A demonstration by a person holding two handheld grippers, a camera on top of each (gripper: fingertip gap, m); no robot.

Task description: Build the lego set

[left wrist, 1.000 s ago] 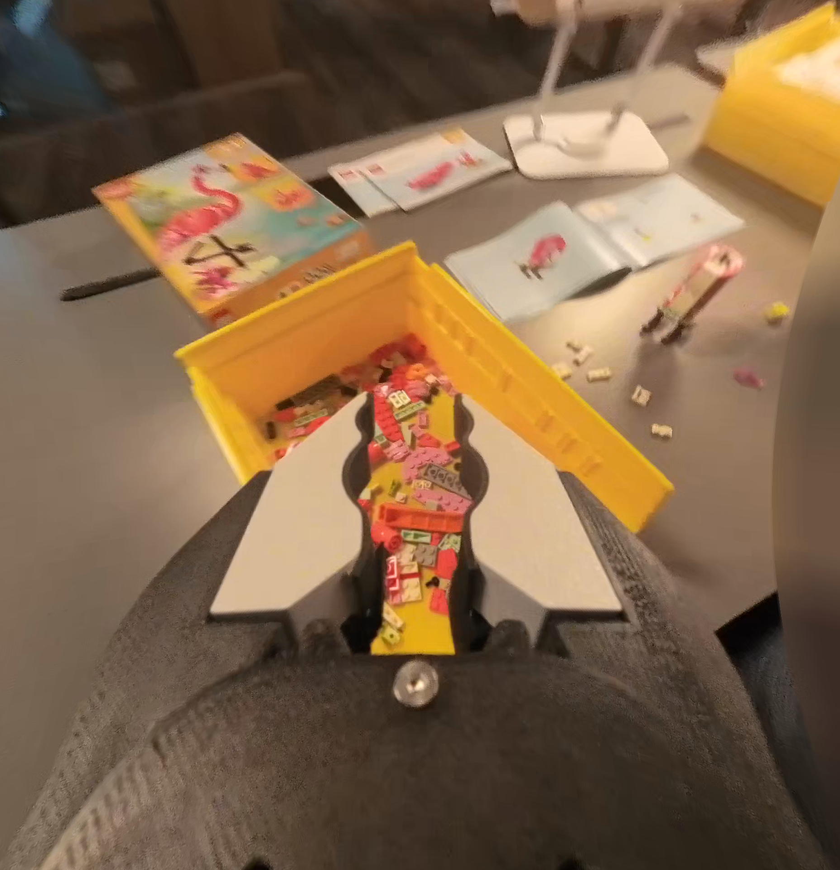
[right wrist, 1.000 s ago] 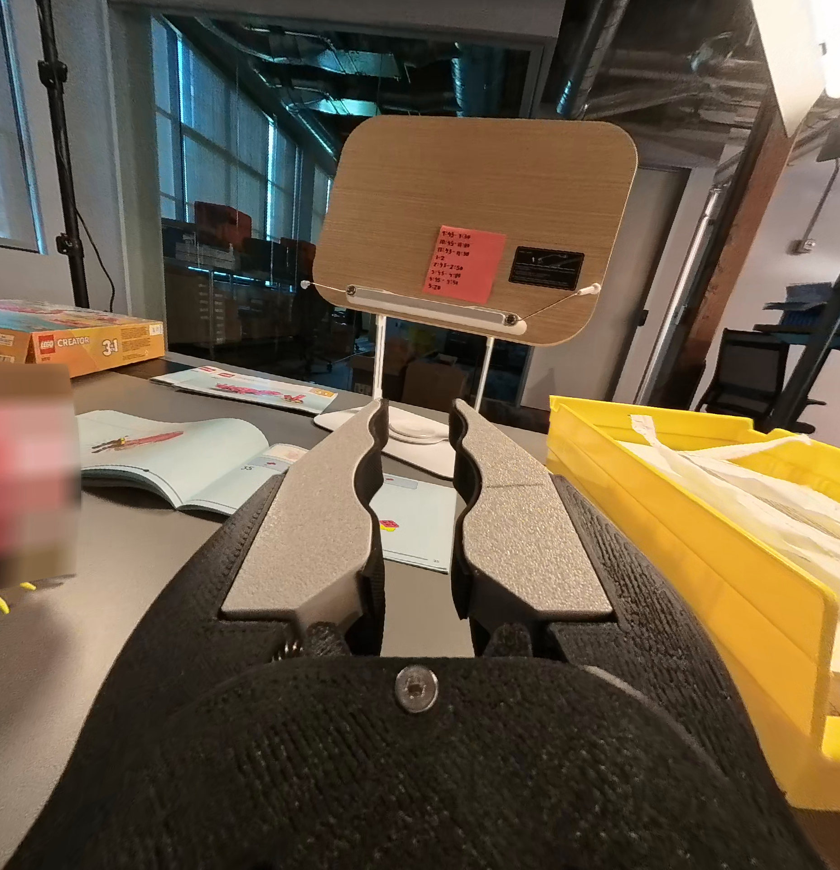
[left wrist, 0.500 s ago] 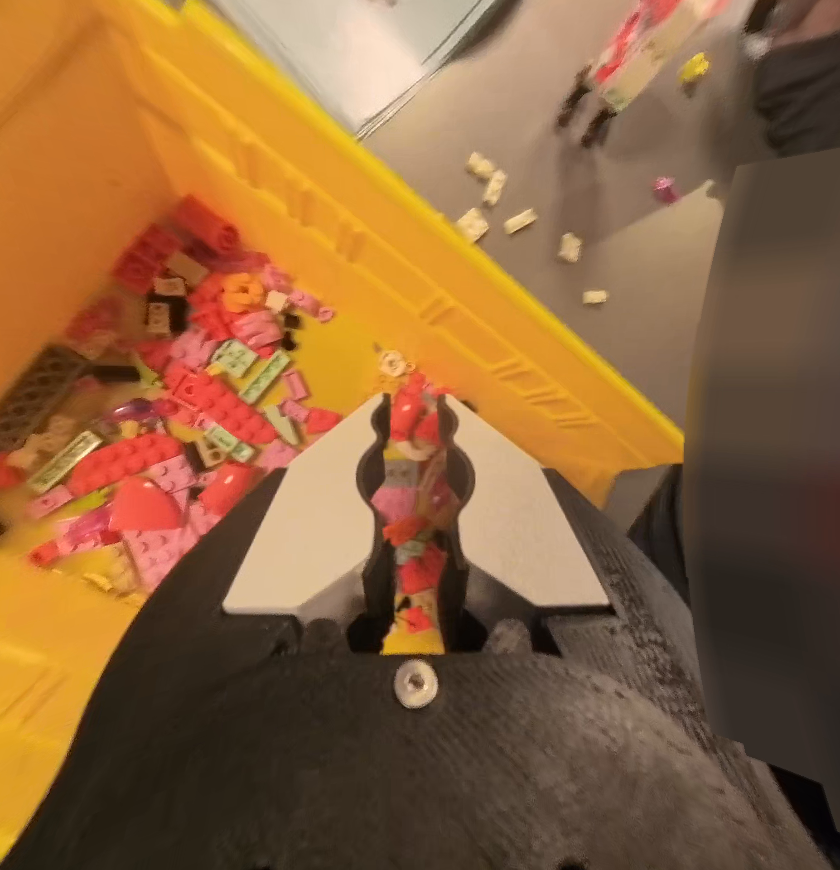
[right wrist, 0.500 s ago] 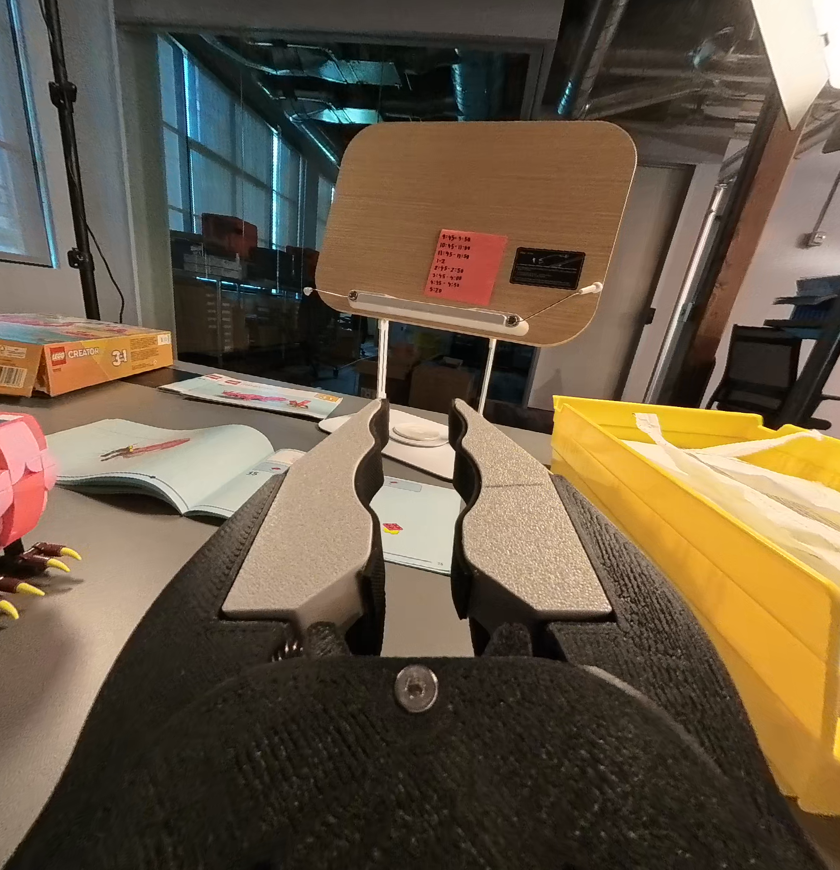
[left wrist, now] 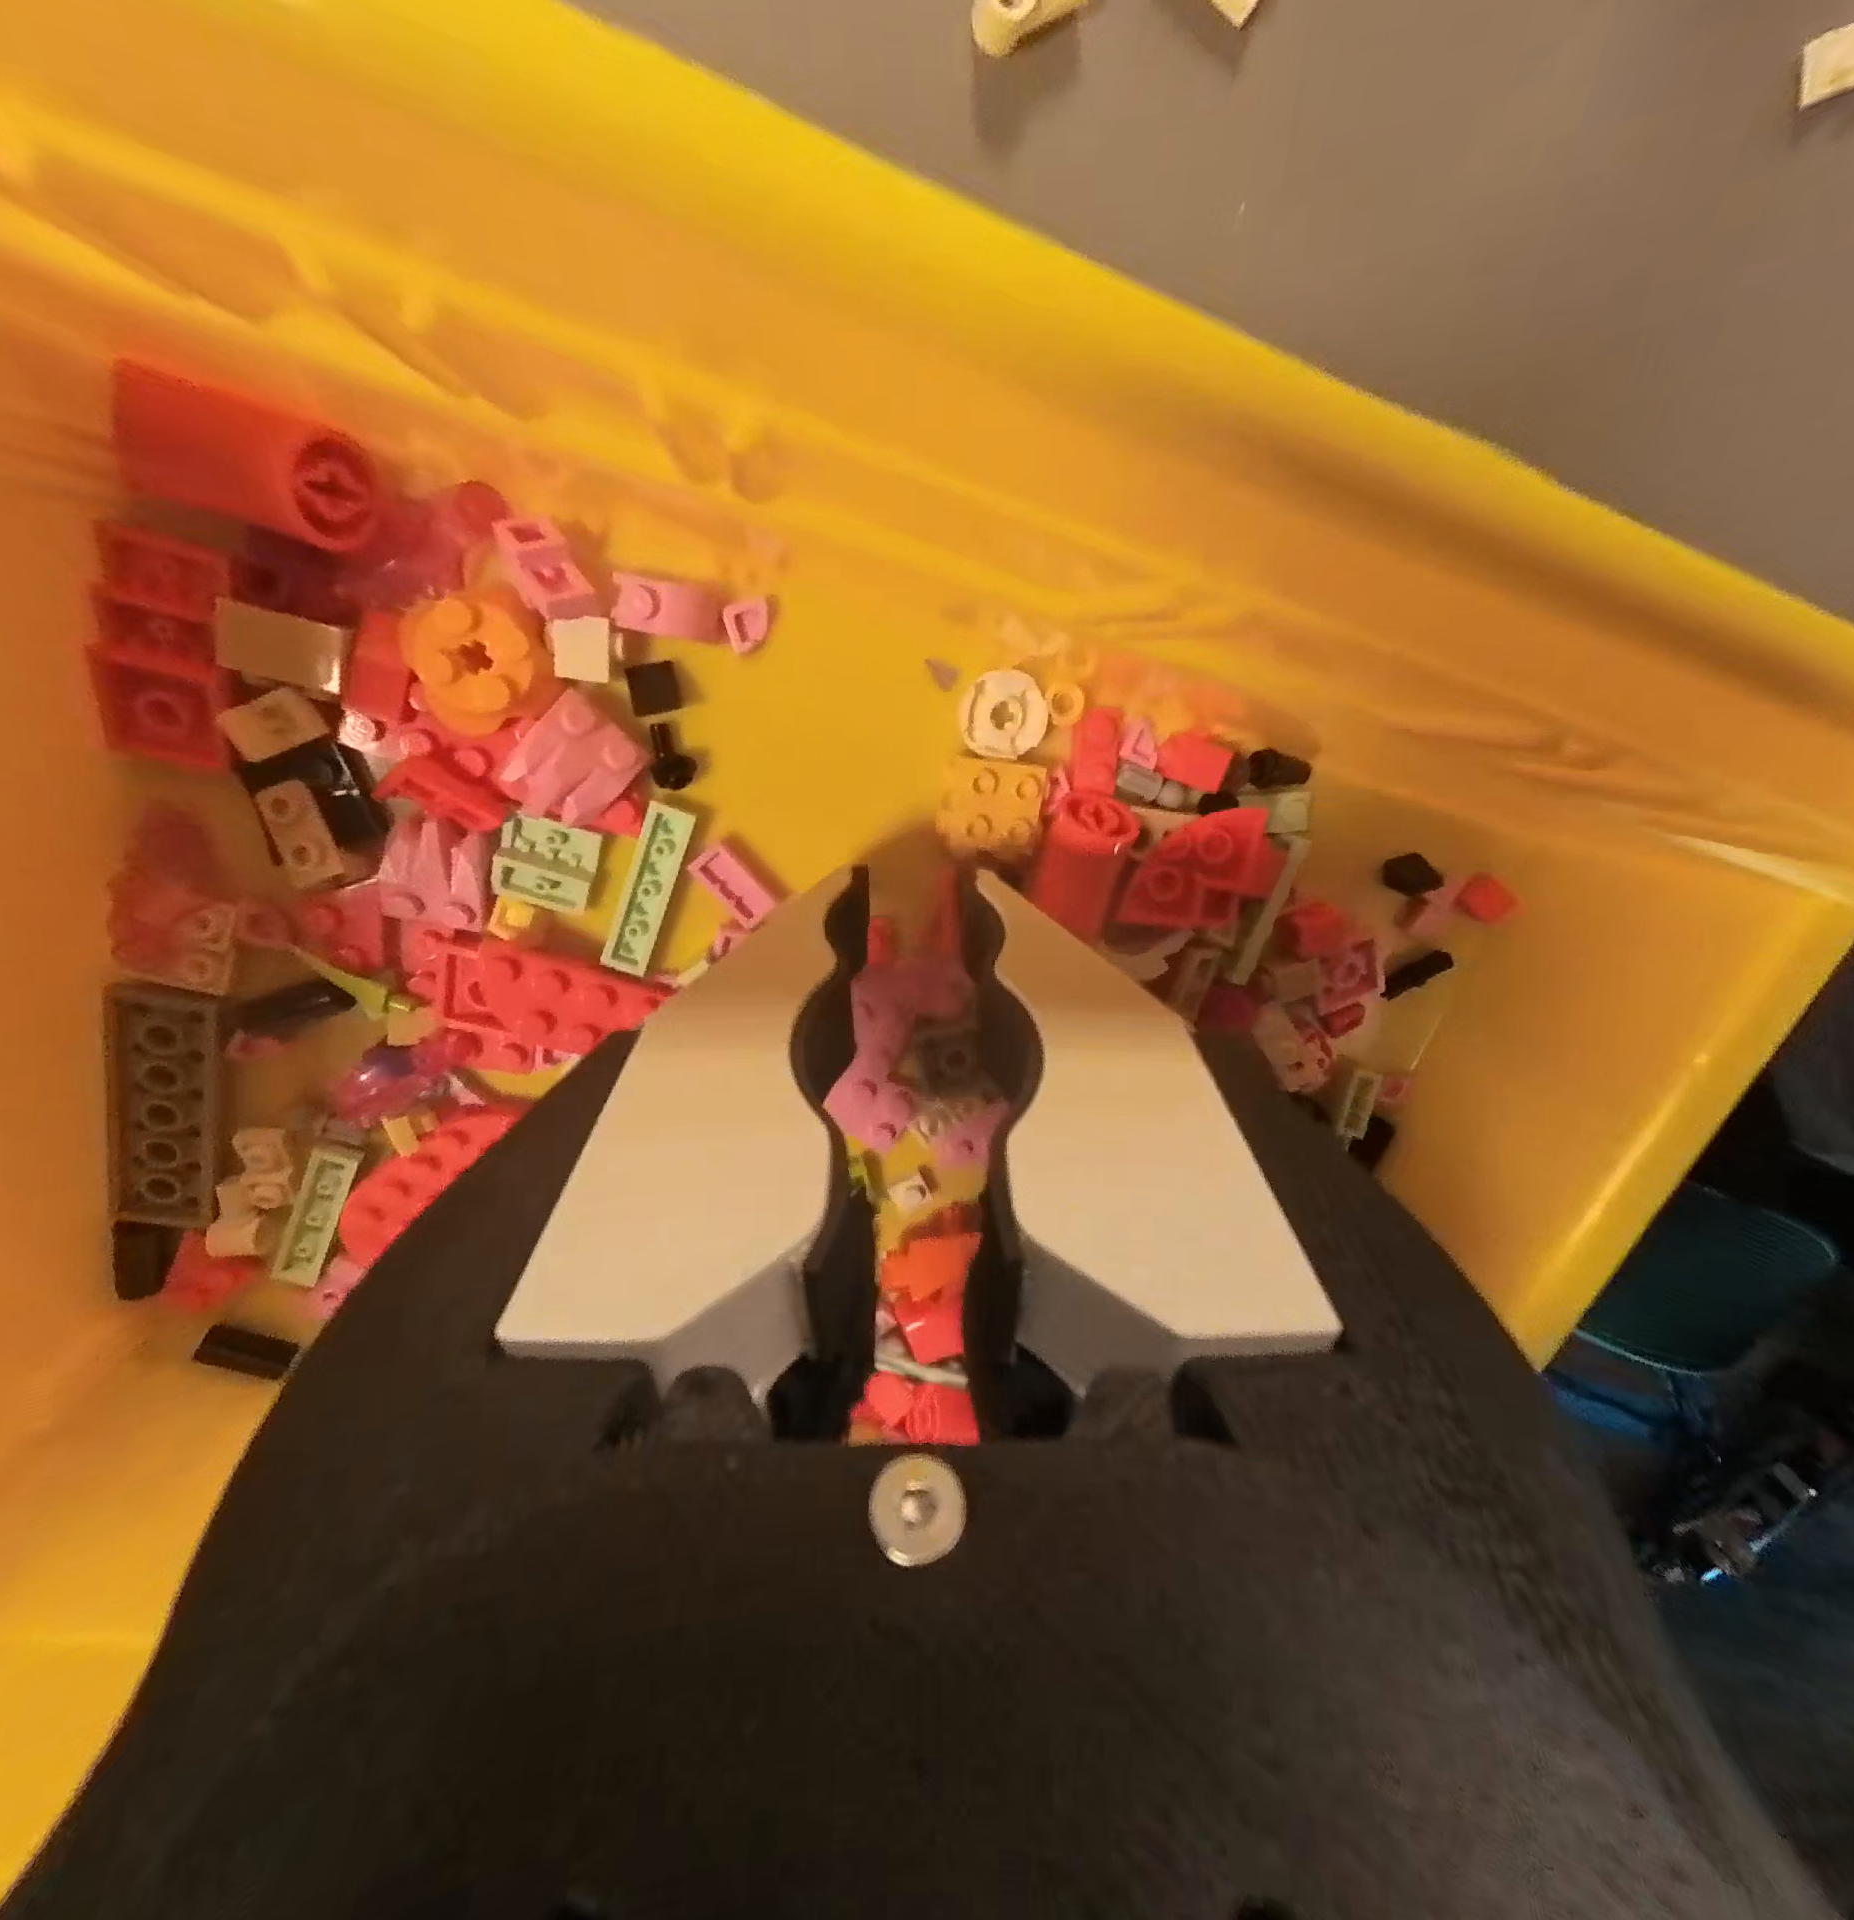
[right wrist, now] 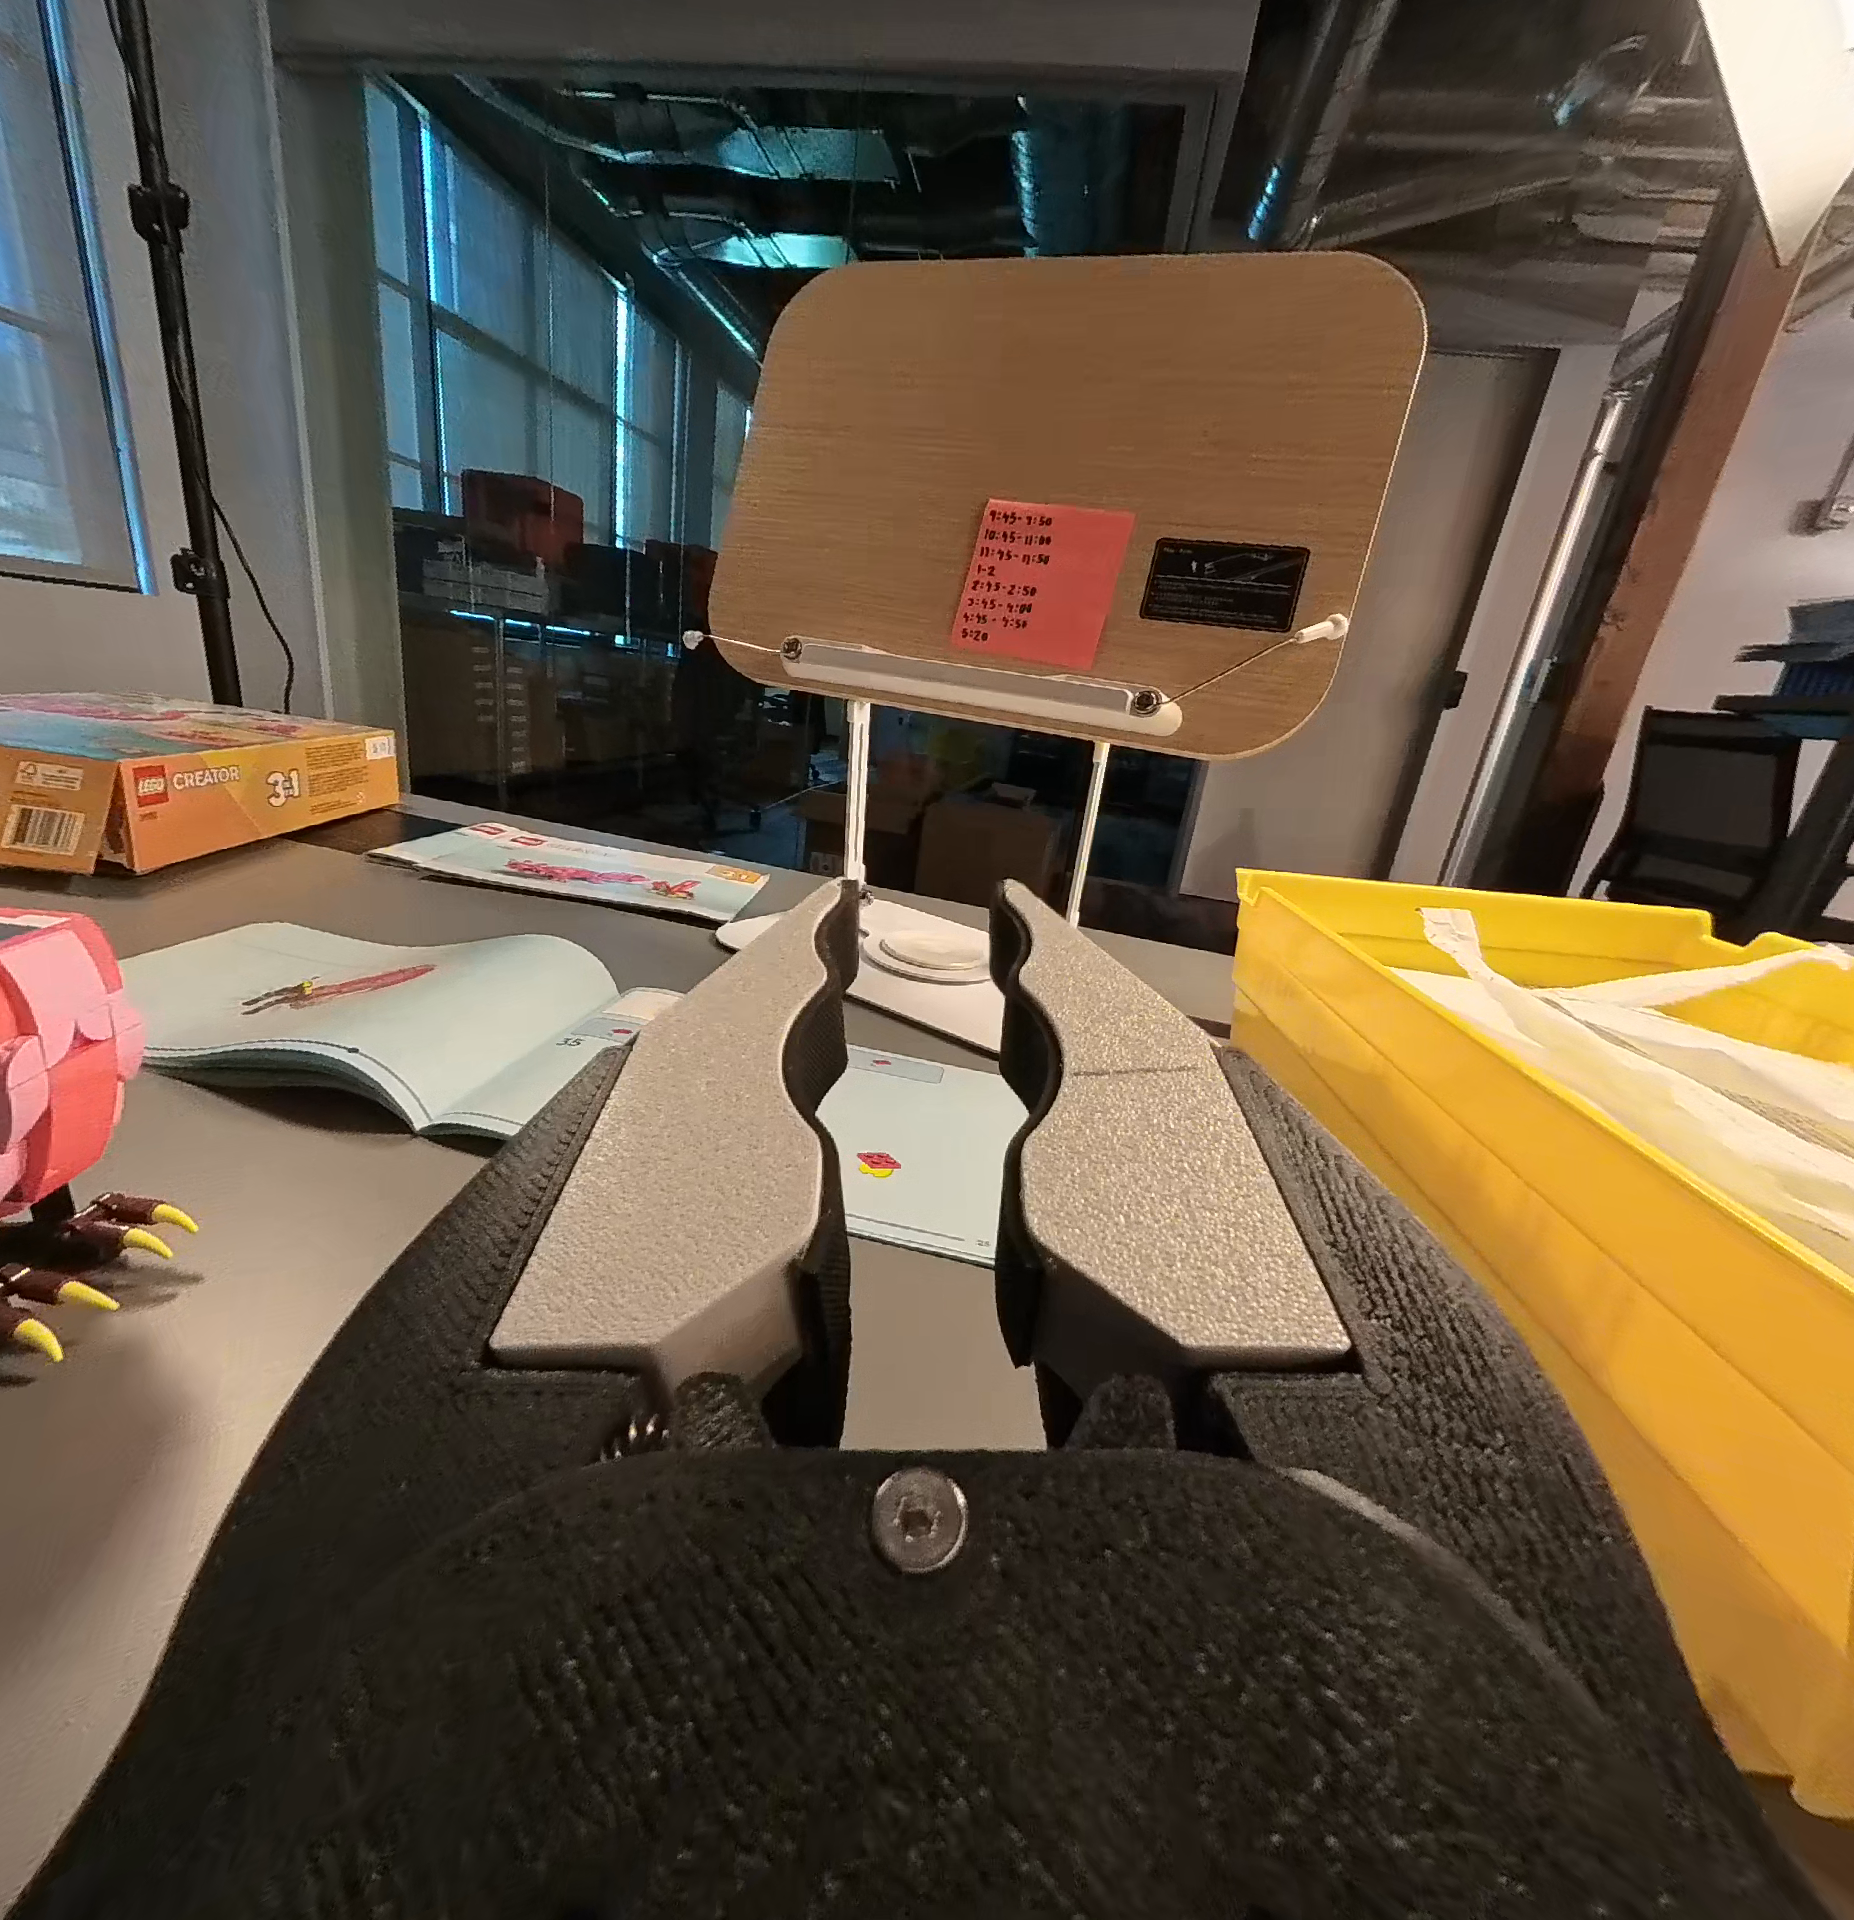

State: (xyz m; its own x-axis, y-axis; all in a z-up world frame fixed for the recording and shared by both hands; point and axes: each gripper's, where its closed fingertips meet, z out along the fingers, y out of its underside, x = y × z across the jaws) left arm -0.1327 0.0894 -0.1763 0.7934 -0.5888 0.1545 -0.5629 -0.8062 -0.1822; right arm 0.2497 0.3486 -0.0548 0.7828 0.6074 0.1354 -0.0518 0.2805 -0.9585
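Note:
My left gripper (left wrist: 918,883) hangs low inside a yellow bin (left wrist: 902,364), just over a pile of loose pink, red and green bricks (left wrist: 435,831). Its jaws stand a narrow gap apart, with pink and red bricks showing through the gap below; I see no pad pressing on any of them. A yellow-orange square brick (left wrist: 990,816) and a red round brick (left wrist: 1084,847) lie just beyond the fingertips. My right gripper (right wrist: 925,904) is open and empty above the grey table (right wrist: 279,1299), pointing at a wooden book stand (right wrist: 1068,499).
In the right wrist view a pink and red brick model with clawed feet (right wrist: 29,1060) stands at the left. An open booklet (right wrist: 383,1013), a closed booklet (right wrist: 570,868) and a toy box (right wrist: 175,779) lie behind it. A second yellow bin with white bags (right wrist: 1525,1143) stands at the right. Left tips to right tips: about 50 cm.
My left gripper has dropped from above the bin down close to the bricks, and its jaws have narrowed. My right gripper has stayed still. The pink model has come to rest at its left.

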